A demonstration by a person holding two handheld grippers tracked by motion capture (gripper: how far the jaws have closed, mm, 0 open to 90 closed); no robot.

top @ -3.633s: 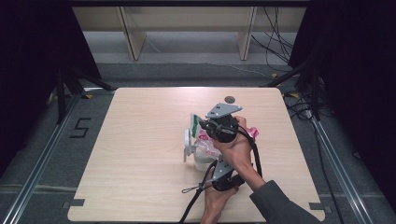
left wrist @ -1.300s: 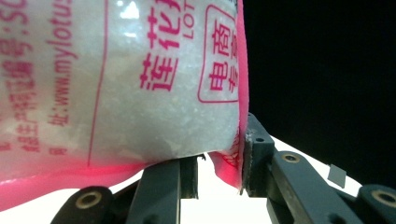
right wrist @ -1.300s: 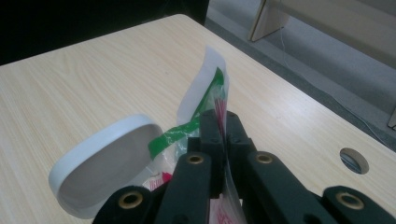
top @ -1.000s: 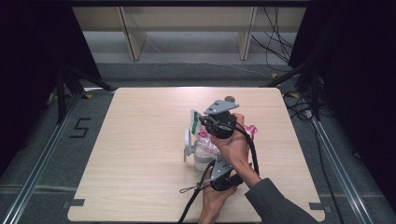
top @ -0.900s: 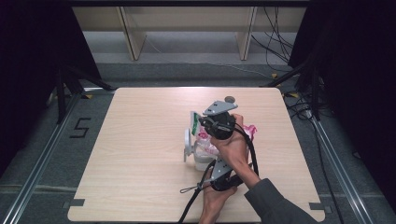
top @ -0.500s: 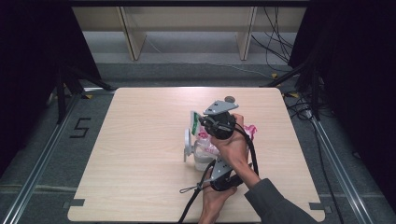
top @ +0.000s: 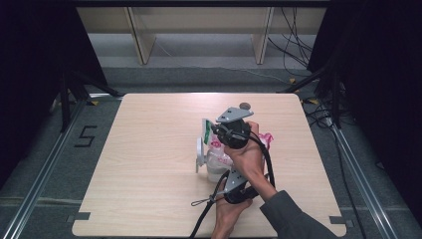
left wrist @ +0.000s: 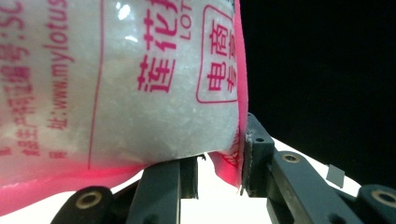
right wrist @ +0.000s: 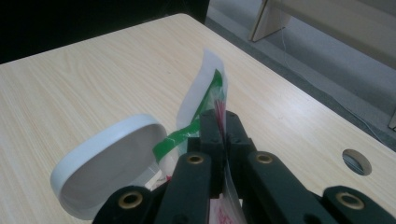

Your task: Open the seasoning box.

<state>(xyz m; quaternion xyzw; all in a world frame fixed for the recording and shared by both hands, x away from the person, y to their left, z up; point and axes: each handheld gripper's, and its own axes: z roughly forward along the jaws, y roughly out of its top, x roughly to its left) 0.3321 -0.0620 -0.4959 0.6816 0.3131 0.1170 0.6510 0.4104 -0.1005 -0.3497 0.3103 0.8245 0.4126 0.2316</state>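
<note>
At the middle of the table (top: 149,149), you hold one bag (top: 219,152) with both grippers.

Your right gripper (right wrist: 219,122) is pinched fully closed on the bag's green-striped top edge, beside one white lid (right wrist: 109,161); the high view leaves that pinch unclear. Your left gripper (left wrist: 217,163) stands partly open, its jaws pressing the pink-edged lower corner of the bag of white grains. From above, one round hole (top: 244,105) lies beyond the bag.
</note>
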